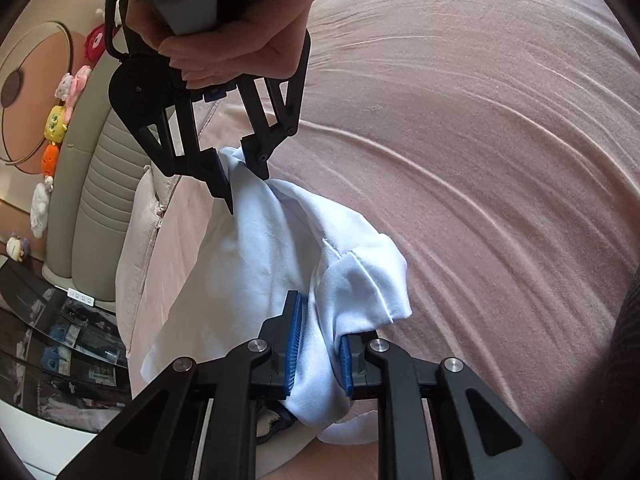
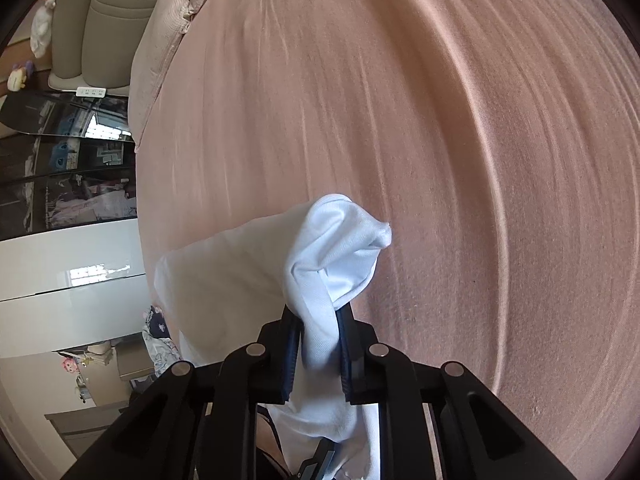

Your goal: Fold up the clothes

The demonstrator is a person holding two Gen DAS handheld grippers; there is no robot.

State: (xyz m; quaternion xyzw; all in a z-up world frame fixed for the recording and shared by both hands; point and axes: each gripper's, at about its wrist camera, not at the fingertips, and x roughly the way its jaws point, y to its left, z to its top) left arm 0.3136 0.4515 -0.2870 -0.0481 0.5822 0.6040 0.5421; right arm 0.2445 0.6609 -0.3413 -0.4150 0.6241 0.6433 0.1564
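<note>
Left wrist view: left gripper (image 1: 318, 344) pinching a bunched fold of the white garment (image 1: 256, 264), the 2 blue pads (image 1: 295, 344) nearly closed with cloth squeezed between them. Hanging above the pink bed (image 1: 480, 140), near its left edge, the garment stretching up and away to the right gripper (image 1: 240, 184). Closing on the far end of the same cloth, the right gripper's black fingers pointing down, with fabric sticking out above them. Gripping the handle of that tool, a person's hand (image 1: 240, 20). Drooping over the right side of the left gripper, a hemmed sleeve or edge of the garment. Lying along the bed's left edge, a pale pink pillow (image 1: 140, 232), beside a padded grey headboard (image 1: 100, 184). Hanging on the wall beyond, several plush toys (image 1: 56, 120).

Right wrist view: right gripper (image 2: 318, 344) clamping a thick twist of the white garment (image 2: 332, 248), fingers almost together around it. Rising past the fingertips, the cloth ending in a rounded peak, with the rest falling left and below the tool. Filling most of the frame behind, the wrinkled pink bed (image 2: 480, 160), the garment sitting close to its left edge. Showing at the left, a white cabinet (image 2: 60, 272) with a dark glossy top.
</note>
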